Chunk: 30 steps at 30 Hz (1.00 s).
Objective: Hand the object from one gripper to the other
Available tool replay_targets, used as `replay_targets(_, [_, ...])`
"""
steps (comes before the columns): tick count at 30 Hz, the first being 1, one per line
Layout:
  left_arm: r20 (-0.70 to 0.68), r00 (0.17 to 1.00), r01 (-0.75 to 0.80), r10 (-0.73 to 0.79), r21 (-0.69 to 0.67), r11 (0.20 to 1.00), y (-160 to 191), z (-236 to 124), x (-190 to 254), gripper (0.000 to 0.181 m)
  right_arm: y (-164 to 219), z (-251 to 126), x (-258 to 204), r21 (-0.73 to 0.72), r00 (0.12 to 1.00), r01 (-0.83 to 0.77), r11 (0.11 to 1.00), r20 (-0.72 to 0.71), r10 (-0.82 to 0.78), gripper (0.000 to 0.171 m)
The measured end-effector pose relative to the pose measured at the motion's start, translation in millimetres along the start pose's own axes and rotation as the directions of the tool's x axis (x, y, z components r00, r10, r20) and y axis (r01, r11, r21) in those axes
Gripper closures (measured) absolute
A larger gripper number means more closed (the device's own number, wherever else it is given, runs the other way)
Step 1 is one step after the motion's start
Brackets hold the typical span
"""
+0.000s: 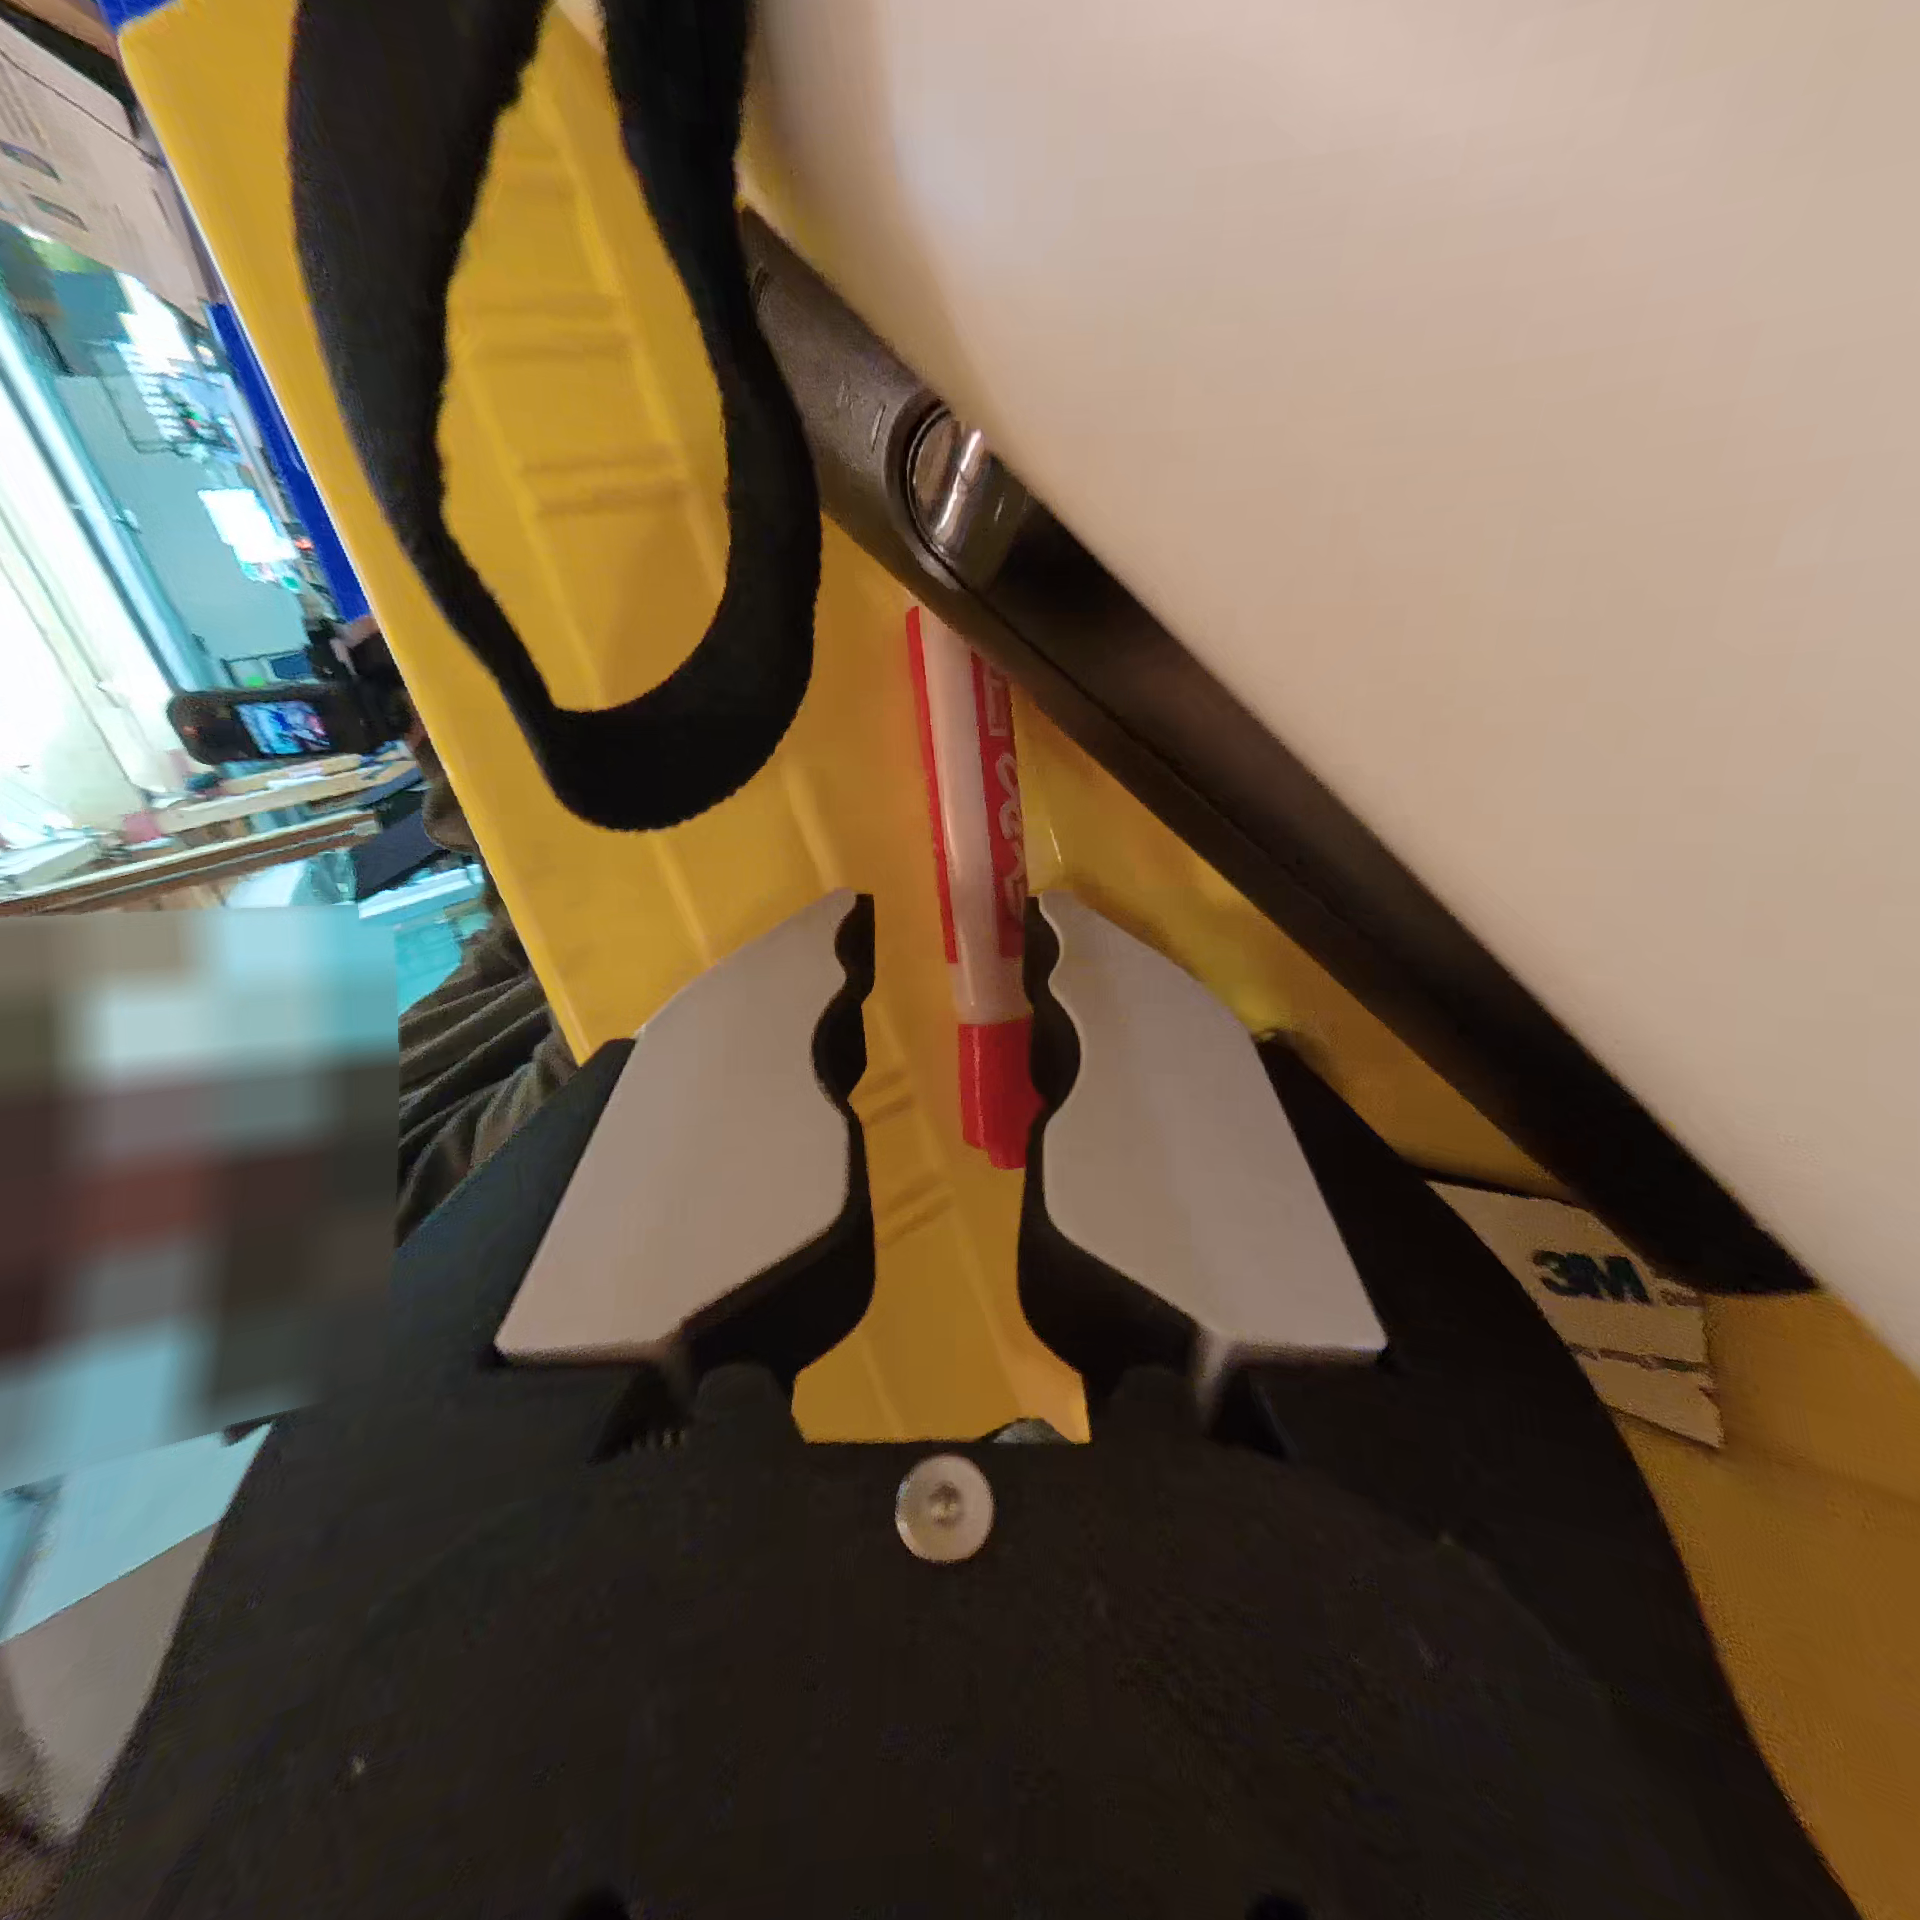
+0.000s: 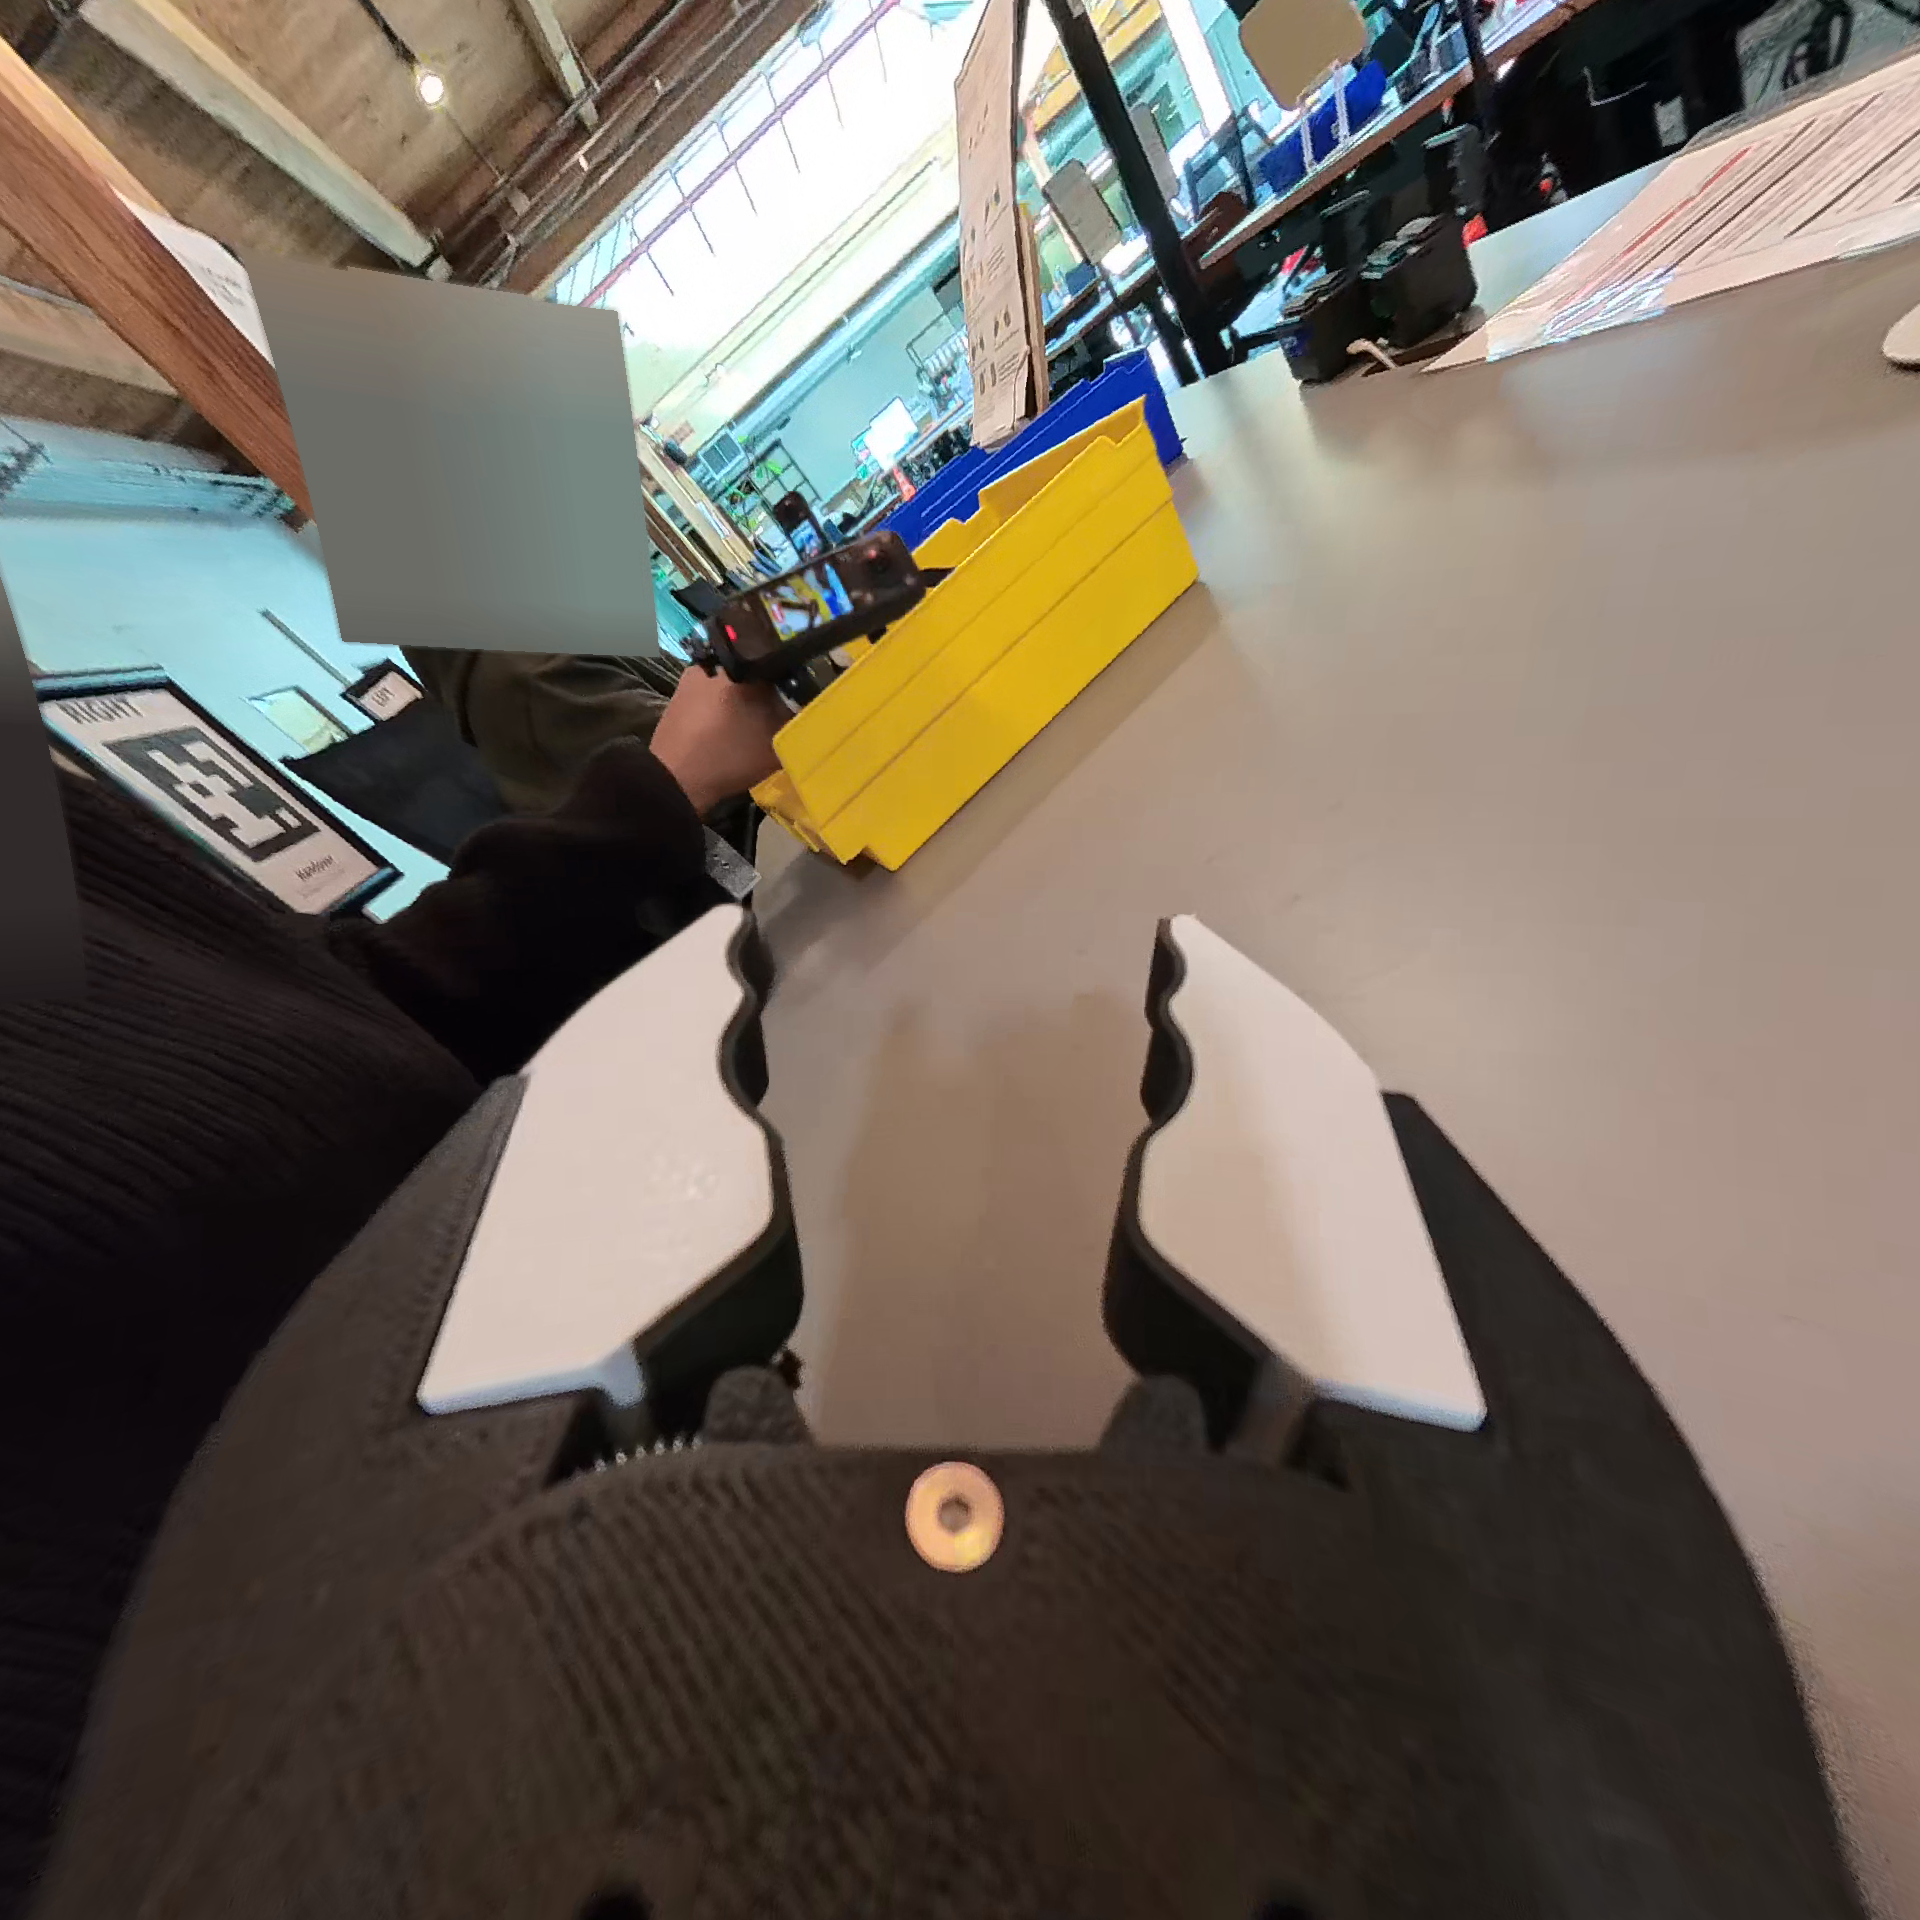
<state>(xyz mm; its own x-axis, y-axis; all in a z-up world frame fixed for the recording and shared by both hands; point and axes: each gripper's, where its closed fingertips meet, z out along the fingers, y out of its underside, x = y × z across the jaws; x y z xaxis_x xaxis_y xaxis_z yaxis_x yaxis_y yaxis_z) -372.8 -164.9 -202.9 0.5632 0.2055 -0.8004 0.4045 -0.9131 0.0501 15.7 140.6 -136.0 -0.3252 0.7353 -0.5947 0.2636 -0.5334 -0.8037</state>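
Observation:
A red-and-white marker (image 1: 975, 831) with a red cap lies on the floor of a yellow bin (image 1: 644, 935). My left gripper (image 1: 948, 914) is inside the bin, open, with its jaws on either side of the marker's capped end. The marker lies close to the right finger (image 1: 1164, 1122); the jaws are wider than the marker. My right gripper (image 2: 961, 935) is open and empty, low over the grey table (image 2: 1455, 831). In the right wrist view the left gripper (image 2: 810, 613) shows far off, held by a hand at the near end of the yellow bin (image 2: 987, 686).
In the bin, a black strap loop (image 1: 665, 769) hangs just past the left gripper, and a large white object (image 1: 1351, 416) with a black edge (image 1: 1143, 748) covers the marker's far end. A blue bin (image 2: 1049, 436) stands behind the yellow one. Papers (image 2: 1714, 208) lie far right. Tip to tip, the grippers are about 50 centimetres apart.

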Motion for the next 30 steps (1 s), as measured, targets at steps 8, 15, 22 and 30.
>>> replay_targets(8, [-0.075,0.996,-0.062,0.056,-0.079,0.995,-5,14,8,0.157,-13,-6,13,0.069,0.987,-0.155,0.986,0.055,0.151,0.1])
replay_targets(15, [-0.09,0.994,-0.063,0.055,-0.093,0.994,-7,17,5,0.16,-11,-5,13,0.059,0.985,-0.165,0.985,0.062,0.161,0.101])
replay_targets(22, [-0.03,1.0,0.007,-0.007,-0.007,1.0,-3,6,-12,0.161,-20,-11,14,0.107,0.972,-0.226,0.968,0.095,0.217,0.104])
replay_targets(30, [-0.063,0.986,0.164,-0.154,0.219,0.962,9,-57,-43,0.161,-29,-13,-8,0.132,0.961,-0.226,0.965,0.191,0.199,0.105])
